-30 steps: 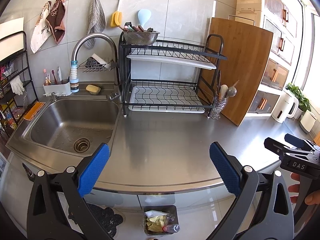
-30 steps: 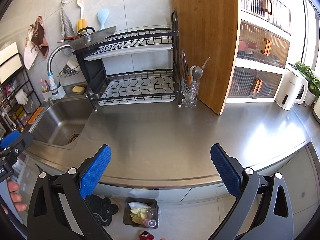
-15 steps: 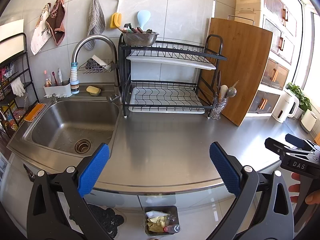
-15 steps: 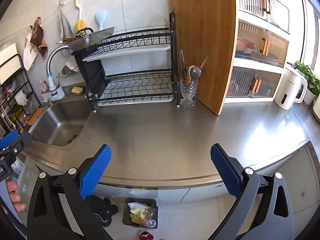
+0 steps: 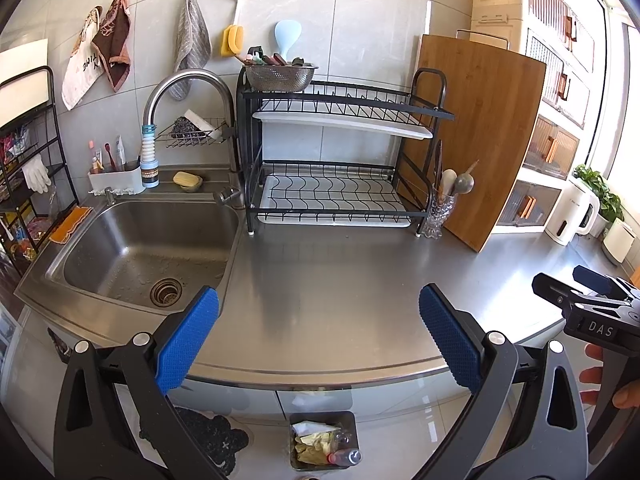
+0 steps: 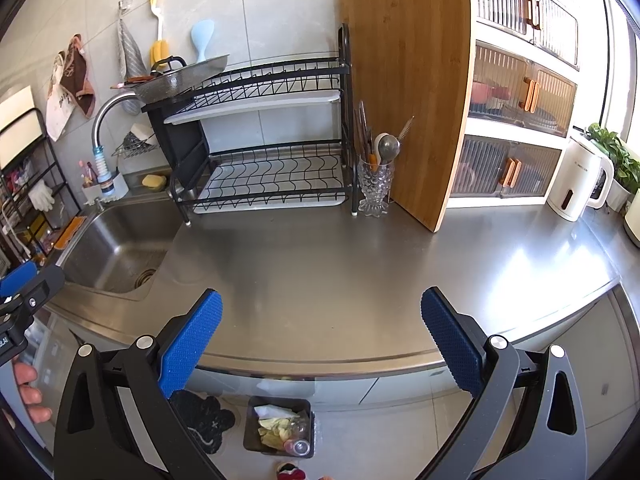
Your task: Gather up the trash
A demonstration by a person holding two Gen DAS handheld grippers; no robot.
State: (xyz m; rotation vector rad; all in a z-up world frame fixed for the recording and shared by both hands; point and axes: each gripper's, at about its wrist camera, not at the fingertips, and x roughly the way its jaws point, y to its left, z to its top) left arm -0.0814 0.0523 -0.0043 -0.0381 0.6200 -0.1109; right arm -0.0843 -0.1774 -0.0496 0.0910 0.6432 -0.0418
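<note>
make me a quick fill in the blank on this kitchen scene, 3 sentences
1. The trash bin stands on the ____ below the counter edge.
2. The wooden cutting board leans to the ____ of the dish rack.
3. Both the left gripper and right gripper have jaws that are ____.

Answers: floor; right; open

Both wrist views high above counter edge, facing wall, sharing sink [image 5: 140, 248]

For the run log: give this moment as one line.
left gripper: open, empty | right gripper: open, empty | trash bin: on floor, holding trash
</note>
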